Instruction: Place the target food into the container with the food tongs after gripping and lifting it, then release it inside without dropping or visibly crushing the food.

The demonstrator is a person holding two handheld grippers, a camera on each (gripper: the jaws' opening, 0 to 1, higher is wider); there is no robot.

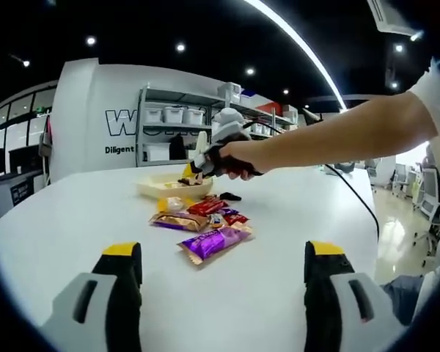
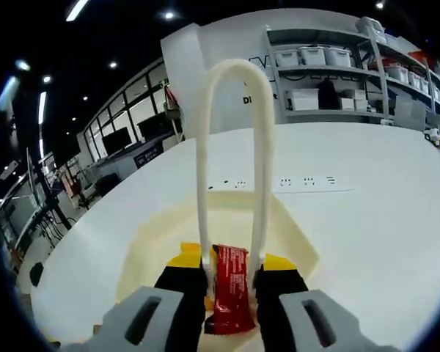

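White tabletop (image 1: 73, 220) spreads wide under your left gripper (image 1: 224, 282), whose yellow-tipped jaws stand well apart with nothing between them. Ahead of them lies a loose heap of wrapped snacks: a purple packet (image 1: 214, 243) nearest you, a gold-brown one (image 1: 177, 221) and a red one (image 1: 207, 206) behind it. Beyond the heap sits the pale yellow container (image 1: 155, 189), and your right hand (image 1: 233, 160) holds the other gripper over its far side. Behind the table you see a white wall with dark lettering, metal shelves (image 1: 177, 125) carrying white bins, and ceiling spots in a dark ceiling. In the right gripper view, your right gripper (image 2: 231, 275) pinches the two arms of the cream food tongs (image 2: 233, 147), whose loop arches up and away. Between those arms is a red snack bar (image 2: 229, 297), over the pale yellow container (image 2: 150, 242); whether it touches the floor of the container you cannot tell. Glass-fronted offices run along the left.
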